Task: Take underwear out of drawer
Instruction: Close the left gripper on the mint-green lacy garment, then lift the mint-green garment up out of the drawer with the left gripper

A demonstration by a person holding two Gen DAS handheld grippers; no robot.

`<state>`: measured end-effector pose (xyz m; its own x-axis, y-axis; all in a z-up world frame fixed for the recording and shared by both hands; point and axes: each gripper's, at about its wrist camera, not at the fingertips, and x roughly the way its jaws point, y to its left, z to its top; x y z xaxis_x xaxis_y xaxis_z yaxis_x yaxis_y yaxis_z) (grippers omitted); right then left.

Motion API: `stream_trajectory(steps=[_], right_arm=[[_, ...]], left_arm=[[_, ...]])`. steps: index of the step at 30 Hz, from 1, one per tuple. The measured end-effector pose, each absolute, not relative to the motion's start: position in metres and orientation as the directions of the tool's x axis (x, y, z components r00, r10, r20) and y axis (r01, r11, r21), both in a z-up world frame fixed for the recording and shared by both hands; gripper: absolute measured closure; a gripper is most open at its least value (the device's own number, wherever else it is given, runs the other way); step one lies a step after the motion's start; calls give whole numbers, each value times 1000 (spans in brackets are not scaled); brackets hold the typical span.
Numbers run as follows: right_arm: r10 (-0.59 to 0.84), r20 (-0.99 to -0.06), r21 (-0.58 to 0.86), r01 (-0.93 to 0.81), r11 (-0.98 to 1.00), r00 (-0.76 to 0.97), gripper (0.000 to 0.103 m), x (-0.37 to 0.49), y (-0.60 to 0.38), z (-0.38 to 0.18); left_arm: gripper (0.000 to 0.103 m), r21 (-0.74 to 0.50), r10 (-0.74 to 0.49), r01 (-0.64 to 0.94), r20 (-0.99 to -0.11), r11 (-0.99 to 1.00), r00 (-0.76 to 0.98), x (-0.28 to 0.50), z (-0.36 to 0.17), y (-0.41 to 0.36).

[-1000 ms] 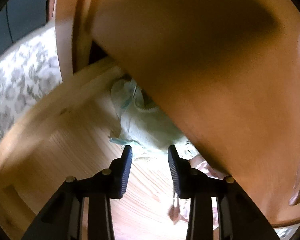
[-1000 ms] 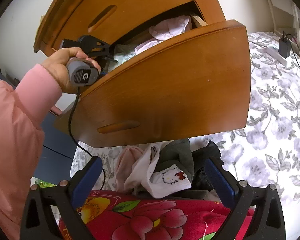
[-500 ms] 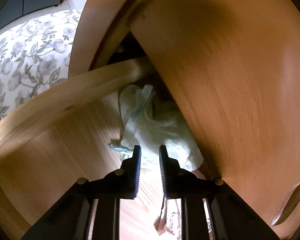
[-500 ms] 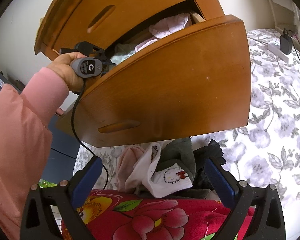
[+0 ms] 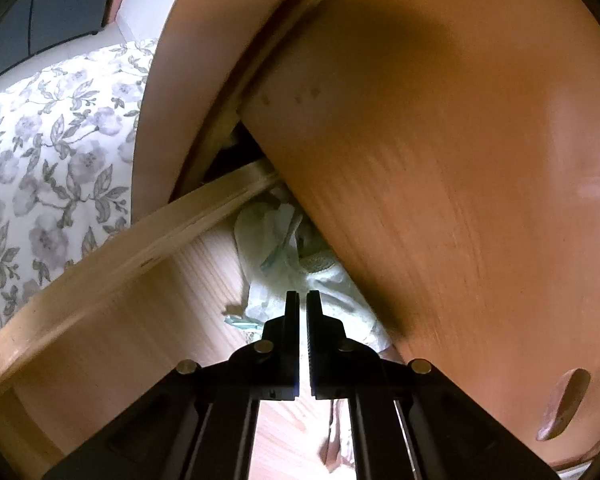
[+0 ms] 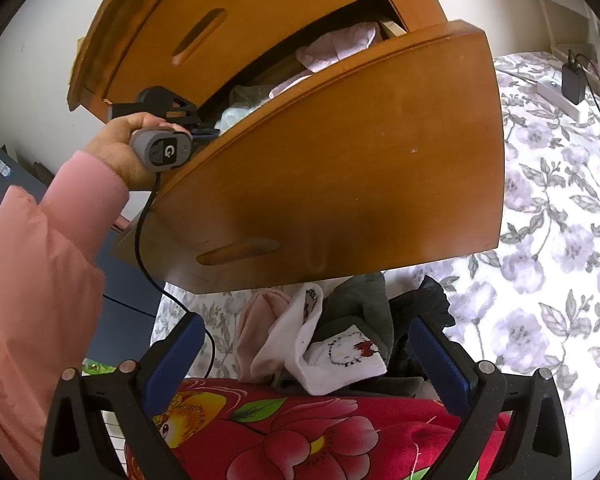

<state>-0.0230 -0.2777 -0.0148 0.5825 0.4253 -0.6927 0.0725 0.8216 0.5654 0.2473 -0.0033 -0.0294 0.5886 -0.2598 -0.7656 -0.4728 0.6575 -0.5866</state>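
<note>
Floral bedsheet (image 6: 560, 280): covers the bed beneath everything.
Wooden cabinet (image 6: 228, 8): upper front closed.
Drawer (image 6: 360, 160): pulled open, curved front, clothes inside.
Pink sleeve (image 6: 32, 264): the person's left arm, reaching into the drawer's left end.
Red flowered cloth (image 6: 300, 436): nearest the right camera.
Clothes pile (image 6: 340, 344): on the bed below the drawer.
Right gripper (image 6: 304, 360): jaws wide apart, empty, above the pile.
Left gripper (image 5: 302, 300): jaws together, clamped on the underwear.
Underwear (image 5: 276, 264): pale green, bunched on the drawer floor against the front panel.
</note>
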Motion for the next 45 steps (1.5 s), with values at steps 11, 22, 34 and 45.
stream_trajectory(steps=[11, 22, 34, 45], right_arm=[[431, -691, 571, 72, 818, 580, 0, -22, -278, -16], [438, -691, 576, 71, 814, 575, 0, -22, -278, -17], [453, -689, 590, 75, 804, 566, 0, -21, -279, -20], [465, -682, 606, 81, 791, 564, 0, -21, -282, -21]], left_arm=[[63, -584, -246, -528, -780, 617, 575, 243, -39, 7], [60, -629, -279, -574, -764, 524, 582, 239, -60, 8], [87, -573, -232, -579, -797, 580, 557, 237, -50, -19], [101, -551, -272, -557, -818, 622, 506, 244, -52, -23]])
